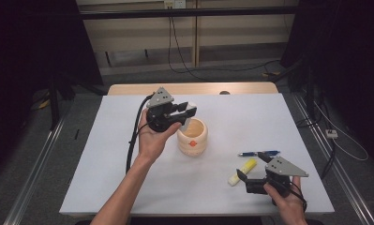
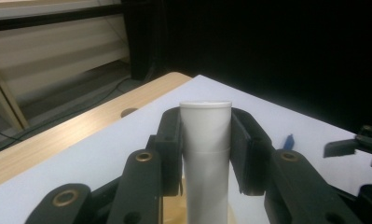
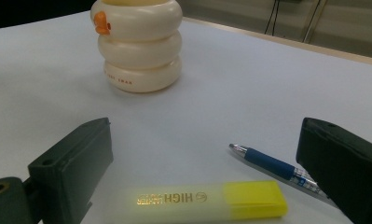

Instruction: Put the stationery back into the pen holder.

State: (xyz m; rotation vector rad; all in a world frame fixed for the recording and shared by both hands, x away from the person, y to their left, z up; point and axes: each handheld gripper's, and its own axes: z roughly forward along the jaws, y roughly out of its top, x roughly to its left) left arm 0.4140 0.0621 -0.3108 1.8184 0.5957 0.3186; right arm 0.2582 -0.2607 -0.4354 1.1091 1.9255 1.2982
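Note:
A cream ribbed holder (image 1: 192, 136) with an orange mark stands mid-table; the right gripper view shows the holder (image 3: 141, 44) at its top. My left gripper (image 1: 188, 114) hangs just above the holder's near-left rim, shut on a white cylindrical tube (image 2: 206, 154) that stands upright between the jaws. A yellow highlighter (image 1: 242, 171) and a blue pen (image 1: 258, 153) lie at the right front. My right gripper (image 1: 253, 170) rests low by them, open, its jaws on either side of the highlighter (image 3: 211, 199) without touching it; the pen (image 3: 277, 169) lies just beyond.
A white sheet (image 1: 128, 178) covers the table, with a wooden strip (image 1: 128, 89) along the far edge. A black cable (image 1: 134, 136) trails from the left gripper. Dark stands and floor cables surround the table.

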